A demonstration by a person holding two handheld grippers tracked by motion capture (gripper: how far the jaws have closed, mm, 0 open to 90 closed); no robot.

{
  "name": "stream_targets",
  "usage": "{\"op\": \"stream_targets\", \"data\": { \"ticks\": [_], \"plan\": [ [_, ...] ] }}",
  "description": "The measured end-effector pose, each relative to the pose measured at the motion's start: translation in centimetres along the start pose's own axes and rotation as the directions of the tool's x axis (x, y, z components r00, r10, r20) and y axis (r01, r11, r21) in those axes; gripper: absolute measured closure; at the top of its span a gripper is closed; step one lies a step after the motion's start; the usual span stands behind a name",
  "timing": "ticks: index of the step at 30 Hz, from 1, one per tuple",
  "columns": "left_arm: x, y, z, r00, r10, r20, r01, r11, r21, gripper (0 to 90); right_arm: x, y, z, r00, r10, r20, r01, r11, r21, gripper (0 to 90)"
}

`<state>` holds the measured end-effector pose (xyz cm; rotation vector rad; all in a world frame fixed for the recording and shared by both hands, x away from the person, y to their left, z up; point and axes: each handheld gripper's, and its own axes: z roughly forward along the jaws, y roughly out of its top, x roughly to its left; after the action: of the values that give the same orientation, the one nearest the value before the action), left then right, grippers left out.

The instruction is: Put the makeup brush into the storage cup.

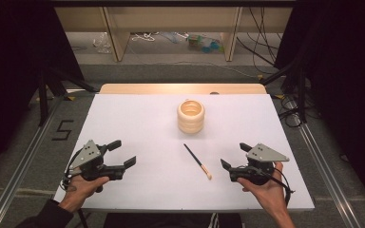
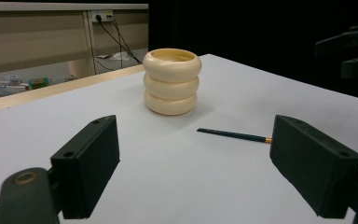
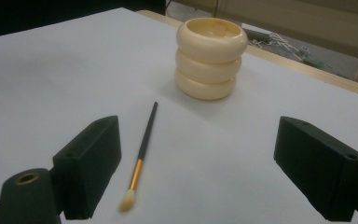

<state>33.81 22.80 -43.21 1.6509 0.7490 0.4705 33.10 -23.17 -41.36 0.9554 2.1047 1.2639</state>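
We hold both grippers low over the near part of the white desk point(image 1: 138, 118), one in each hand, and nothing is in either. Our left gripper point(image 1: 122, 153) has its jaws spread wide and empty; our right gripper point(image 1: 236, 156) likewise stands wide open with bare desk between its jaws. The thing to fetch looks to be the slender dark-handled paintbrush with a gold ferrule and pale bristle tip point(image 1: 198, 161), lying flat on the desk between the two grippers. Its long axis runs diagonally: handle end pointing away and to our left, toward the cream-coloured holder shaped like three stacked rings point(image 1: 190, 116), bristle end nearest us and toward our right. In the right gripper view the paintbrush point(image 3: 143, 151) lies just ahead of the jaws, its bristles near the jaw on that view's left, with the holder point(image 3: 210, 58) beyond. In the left gripper view the paintbrush point(image 2: 233, 135) lies farther off, toward the jaw on that view's right, and the holder point(image 2: 172, 81) stands behind it, upright and apart from the brush. We judge the right gripper the nearer one, so the coming reach is short, forward and toward our left, with the jaws turned across the diagonal handle. Nothing has yet been grasped.
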Motion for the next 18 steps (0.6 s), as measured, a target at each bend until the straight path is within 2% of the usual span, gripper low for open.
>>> {"op": "stream_targets", "data": {
  "ticks": [2,3,10,12,13,16,17,18],
  "plan": [
    [0.0,0.0,0.0,1.0,0.001,0.0,-0.001,1.0,0.0,15.3,0.1,0.3,0.4,0.9999,-0.005,-0.01,0.006,1.0,0.019,16.0],
    [0.0,0.0,0.0,1.0,-0.008,-0.001,0.008,1.0,-0.002,15.4,0.1,0.7,1.0,0.9996,-0.026,-0.009,0.026,0.999,0.018,16.2],
    [-0.1,0.0,0.0,1.0,-0.004,-0.001,0.004,1.0,-0.001,15.4,0.4,1.4,2.1,0.9991,-0.034,-0.024,0.036,0.998,0.054,16.3],
    [-0.1,0.0,0.0,0.9999,-0.013,-0.001,0.013,0.9999,-0.001,15.4,0.5,1.7,2.5,0.9984,-0.044,-0.036,0.046,0.996,0.071,16.4],
    [0.0,0.0,0.0,1.0,-0.001,0.0,0.001,1.0,0.0,15.4,0.5,2.0,2.9,0.9974,-0.052,-0.05,0.057,0.995,0.086,16.2],
    [-0.1,0.0,0.0,1.0,-0.003,0.0,0.003,1.0,0.0,15.4,0.6,2.3,3.3,0.9962,-0.06,-0.062,0.067,0.992,0.109,16.1],
    [-0.1,0.0,0.0,0.9999,-0.013,0.0,0.013,0.9999,-0.002,15.4,0.7,2.7,3.8,0.9941,-0.074,-0.079,0.084,0.988,0.13,16.1],
    [-0.1,0.0,0.0,1.0,-0.004,0.001,0.004,1.0,-0.002,15.4,0.7,2.7,3.8,0.9941,-0.074,-0.079,0.084,0.988,0.13,16.1]
  ]
}}
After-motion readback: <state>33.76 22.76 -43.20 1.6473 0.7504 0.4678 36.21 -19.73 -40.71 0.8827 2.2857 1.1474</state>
